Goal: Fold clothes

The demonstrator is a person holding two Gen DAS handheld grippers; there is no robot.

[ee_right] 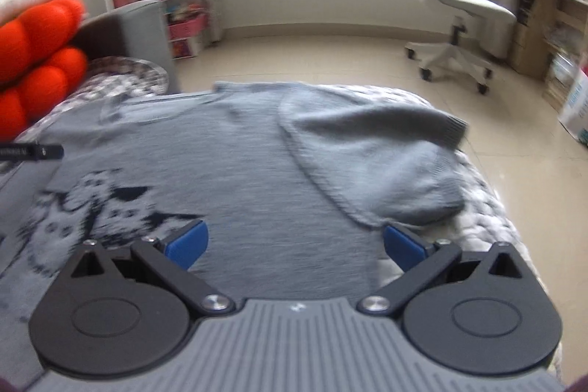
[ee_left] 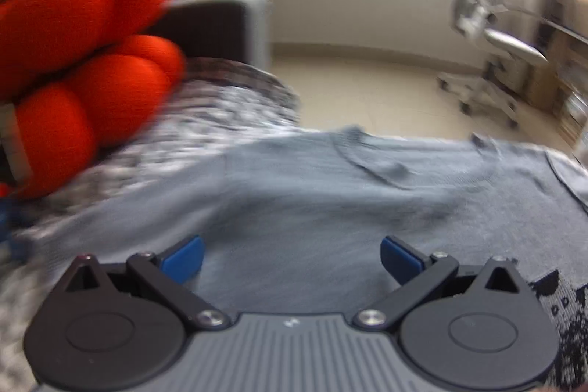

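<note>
Blue pads sit on the tips of both tools. The left gripper (ee_left: pixel 292 258) has its 2 fingers spread wide apart, with nothing between them. The right gripper (ee_right: pixel 296 247) is spread wide too, and it holds nothing.

Both tools hang just above a grey sweater (ee_right: pixel 235 164). The sweater lies flat on a bed (ee_right: pixel 488 204) with a knobbly white and grey cover. It has a black and white picture (ee_right: pixel 92 208) knitted into it, near the left side in the right wrist view. 1 sleeve (ee_right: pixel 371 153) is folded in over the body of the sweater, close to the bed's right edge. The right tool's right pad (ee_right: pixel 402 250) is near the bottom end of that sleeve. The sweater's neck (ee_left: pixel 371 160) points at the far edge of the bed.

A puffy orange thing (ee_left: pixel 81 61) is at the left, near the bed's far left corner. It is blurry, so I cannot tell what it is. A dark grey chair (ee_right: pixel 143 28) stands behind it.

Past the bed is a pale floor (ee_right: pixel 312 61). A white office chair (ee_right: pixel 459 32) on wheels stands there, well apart from the bed.
</note>
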